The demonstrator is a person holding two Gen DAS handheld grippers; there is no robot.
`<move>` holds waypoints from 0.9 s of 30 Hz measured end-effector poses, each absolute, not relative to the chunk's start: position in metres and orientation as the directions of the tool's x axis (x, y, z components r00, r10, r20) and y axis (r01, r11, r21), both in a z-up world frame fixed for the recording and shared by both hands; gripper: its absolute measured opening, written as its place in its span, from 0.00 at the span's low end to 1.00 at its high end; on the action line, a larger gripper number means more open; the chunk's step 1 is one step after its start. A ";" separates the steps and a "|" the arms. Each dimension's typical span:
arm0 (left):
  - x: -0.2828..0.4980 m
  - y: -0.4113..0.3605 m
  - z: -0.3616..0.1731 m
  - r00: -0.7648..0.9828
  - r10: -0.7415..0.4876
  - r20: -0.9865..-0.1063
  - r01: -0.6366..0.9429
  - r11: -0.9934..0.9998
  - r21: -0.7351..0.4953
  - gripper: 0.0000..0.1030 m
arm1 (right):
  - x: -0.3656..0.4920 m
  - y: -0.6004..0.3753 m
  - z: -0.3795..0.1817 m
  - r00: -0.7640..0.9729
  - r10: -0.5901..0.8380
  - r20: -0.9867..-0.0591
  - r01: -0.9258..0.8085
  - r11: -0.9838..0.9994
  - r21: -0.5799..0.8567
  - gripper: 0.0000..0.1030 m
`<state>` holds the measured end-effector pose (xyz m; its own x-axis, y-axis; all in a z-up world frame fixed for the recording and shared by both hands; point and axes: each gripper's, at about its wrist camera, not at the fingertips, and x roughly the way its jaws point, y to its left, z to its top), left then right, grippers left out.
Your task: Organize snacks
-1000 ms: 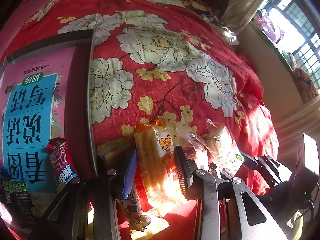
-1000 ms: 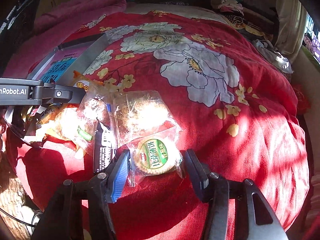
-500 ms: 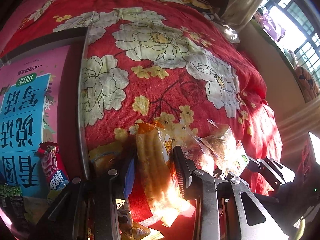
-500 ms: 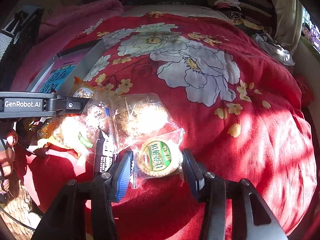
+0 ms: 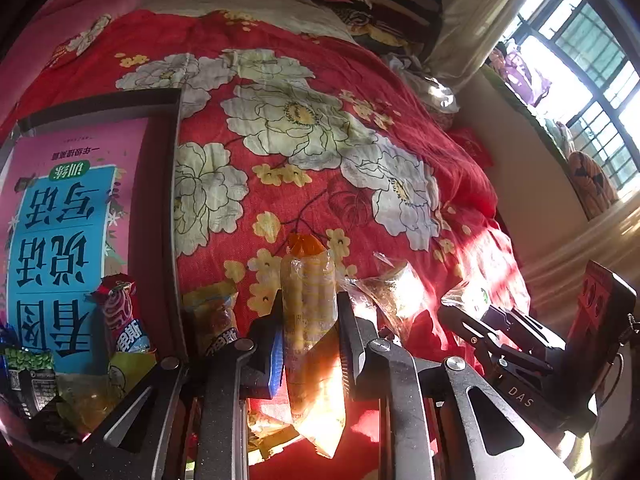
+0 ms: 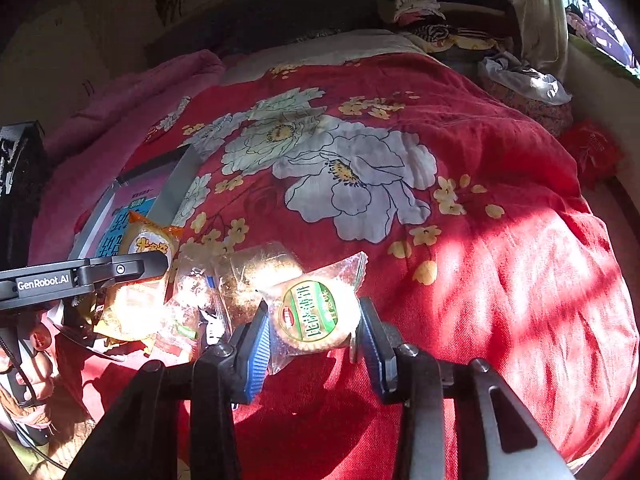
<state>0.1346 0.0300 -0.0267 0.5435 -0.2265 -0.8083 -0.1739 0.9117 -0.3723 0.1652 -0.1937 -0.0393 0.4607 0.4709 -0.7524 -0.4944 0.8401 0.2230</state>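
Both snacks are gripped and just clear of the pile on the red bedspread. The left gripper, whose jaws have just been closing, clamps a long orange packet. The right gripper pinches a round biscuit. Next, probably, each goes to the tray at ten o'clock.

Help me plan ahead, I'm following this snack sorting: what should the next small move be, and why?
Probably carry both packets left to the tray. The left hand-held gripper has just closed on the orange-topped snack packet, the right hand-held gripper on the round biscuit packet, and other snacks already lie in that tray.
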 end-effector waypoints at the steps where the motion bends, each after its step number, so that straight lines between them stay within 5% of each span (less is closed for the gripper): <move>1: 0.132 0.031 -0.023 0.550 -0.219 -0.806 -0.175 0.913 -0.368 0.22 | 0.164 -0.193 -0.037 0.465 0.479 -0.745 -0.499 0.837 0.226 0.40; 27: 0.066 0.078 0.026 0.656 -0.100 -0.748 -0.236 0.914 -0.329 0.22 | 0.139 -0.165 0.000 0.528 0.553 -0.644 -0.591 0.784 0.189 0.40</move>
